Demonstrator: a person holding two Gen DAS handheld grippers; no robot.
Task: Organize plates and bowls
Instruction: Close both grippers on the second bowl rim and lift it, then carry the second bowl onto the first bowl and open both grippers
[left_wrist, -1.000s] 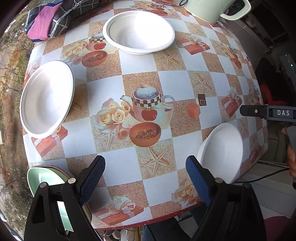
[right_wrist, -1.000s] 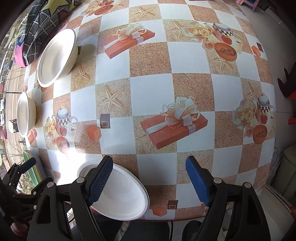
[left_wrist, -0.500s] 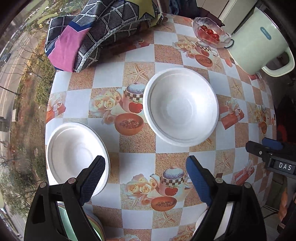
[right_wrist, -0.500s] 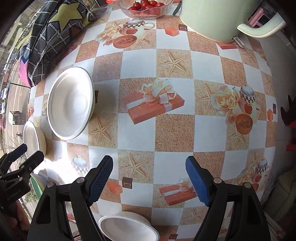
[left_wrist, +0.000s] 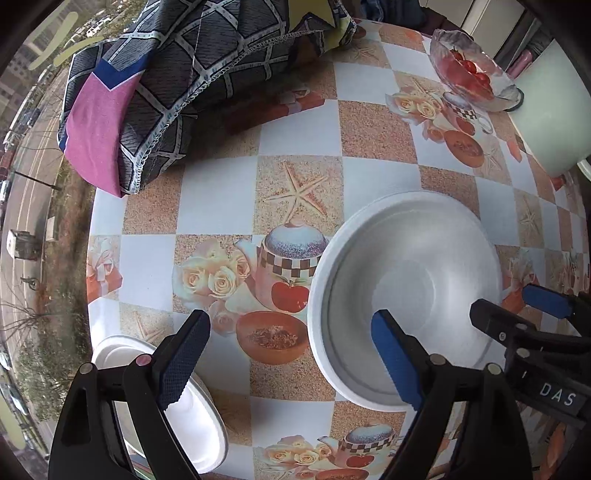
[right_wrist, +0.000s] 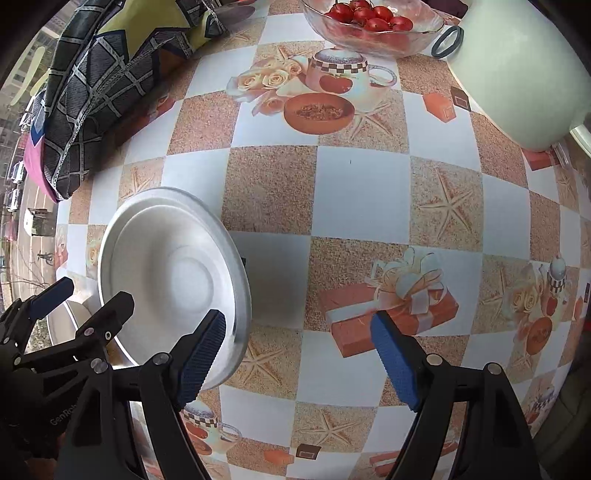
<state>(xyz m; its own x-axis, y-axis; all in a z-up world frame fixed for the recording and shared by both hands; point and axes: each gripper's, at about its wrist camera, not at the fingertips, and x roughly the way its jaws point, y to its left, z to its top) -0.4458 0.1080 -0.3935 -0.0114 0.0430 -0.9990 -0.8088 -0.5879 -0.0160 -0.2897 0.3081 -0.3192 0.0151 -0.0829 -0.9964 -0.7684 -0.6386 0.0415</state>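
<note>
At the left of the left wrist view, a small white bowl (left_wrist: 192, 417) sits at the near edge of the round table (left_wrist: 221, 195), partly behind the left finger of the left gripper (left_wrist: 291, 358), whose blue-padded fingers stand wide apart and hold nothing. That gripper hangs above the checked tablecloth and looks down and forward, its left pad over the small bowl's rim and its right pad over the inside of the large white bowl (left_wrist: 406, 291), without clear contact. A folded patchwork cloth (left_wrist: 177, 74) of grey, pink and blue lies at the far left of the table. Farther right, a glass dish of cherries (left_wrist: 469, 74) stands just beside a pale green pot (left_wrist: 546, 110) at the far edge. At the right edge the right gripper (left_wrist: 517, 310) reaches in from the side, its two fingers spread, close to the large bowl's right rim. In the right wrist view, the left gripper (right_wrist: 81, 299) shows at the lower left, next to the large white bowl (right_wrist: 173, 277), which rests on the table well apart from the cherry dish (right_wrist: 369, 26) and the pot (right_wrist: 517, 74). The right gripper (right_wrist: 299, 354) is tilted down over the cloth, jaws open and empty, its left pad overlapping the bowl's near rim and its right pad over a printed gift box (right_wrist: 391, 314).
</note>
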